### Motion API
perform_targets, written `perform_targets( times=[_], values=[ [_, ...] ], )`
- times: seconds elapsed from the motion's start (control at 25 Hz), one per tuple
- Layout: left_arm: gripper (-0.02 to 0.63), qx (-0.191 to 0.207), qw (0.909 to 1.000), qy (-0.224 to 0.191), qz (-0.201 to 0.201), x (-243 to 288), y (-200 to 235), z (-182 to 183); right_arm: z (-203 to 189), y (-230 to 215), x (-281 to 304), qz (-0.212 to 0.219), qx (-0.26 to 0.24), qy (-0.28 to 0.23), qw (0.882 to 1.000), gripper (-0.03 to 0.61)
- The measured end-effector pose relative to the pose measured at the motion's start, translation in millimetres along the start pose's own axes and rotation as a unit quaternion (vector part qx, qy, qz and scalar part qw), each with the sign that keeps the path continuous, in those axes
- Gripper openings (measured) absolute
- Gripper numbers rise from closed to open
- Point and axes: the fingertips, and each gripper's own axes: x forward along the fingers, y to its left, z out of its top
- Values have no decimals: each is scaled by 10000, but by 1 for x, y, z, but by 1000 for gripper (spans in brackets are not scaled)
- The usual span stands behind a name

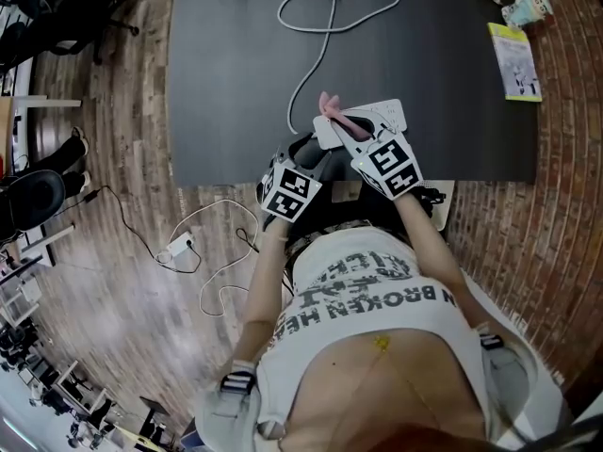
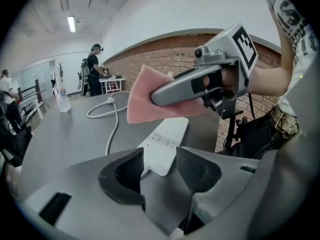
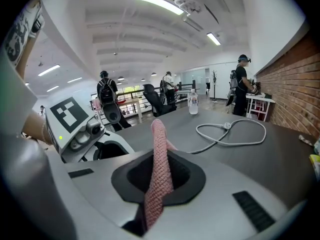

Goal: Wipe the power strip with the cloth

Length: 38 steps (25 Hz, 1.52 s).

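Power strip [image 2: 165, 141] lies at the desk's [image 1: 236, 83] near edge, about six o'clock. Its near end sits between the spread jaws of the left hand-held gripper [image 2: 160, 160], which do not press it and are likely placed to steady it. Just above, the right hand-held gripper [image 3: 159, 171] is clenched on the pink cloth [image 3: 159, 149], poised for wiping. A white cable [image 1: 320, 26] loops away toward twelve o'clock.

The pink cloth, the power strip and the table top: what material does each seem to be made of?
Pink cloth: woven or knitted textile, possibly microfibre; a fine grid-like texture shows on its surface.
Power strip: white moulded plastic, smooth with a slight sheen.
Table top: dark grey and matte; probably laminate or painted board, but the look leaves this open.
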Motion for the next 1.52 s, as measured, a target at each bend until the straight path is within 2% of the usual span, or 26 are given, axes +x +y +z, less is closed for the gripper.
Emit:
perform_targets(
  times=[0.12,0.24,0.48,0.72,1.04,1.24,1.4,1.52],
  values=[
    [232,64,9988,466,-108,16,-1,-19,-9,0,8,128,40,130,9998,17],
    [252,302,9962,822,-12,28,3,-31,-19,-1,15,173,54,294,9994,17],
    [273,506,9896,1346,-58,44,10,-45,-37,-2,28,198,5,608,9980,17],
    [279,755,9831,1656,-194,56,8,-54,-50,0,46,382,-84,904,9951,17],
    [279,664,9816,1729,-455,63,8,-56,-71,10,67,696,-34,1304,9890,17],
    [279,671,9829,1652,-464,64,9,-55,-81,12,78,683,-207,1544,9854,17],
    [279,662,9832,1631,-486,63,9,-55,-83,13,80,683,-271,1487,9861,17],
    [279,656,9829,1655,-479,63,9,-56,-82,14,80,655,-497,1456,9859,17]
  ],
)
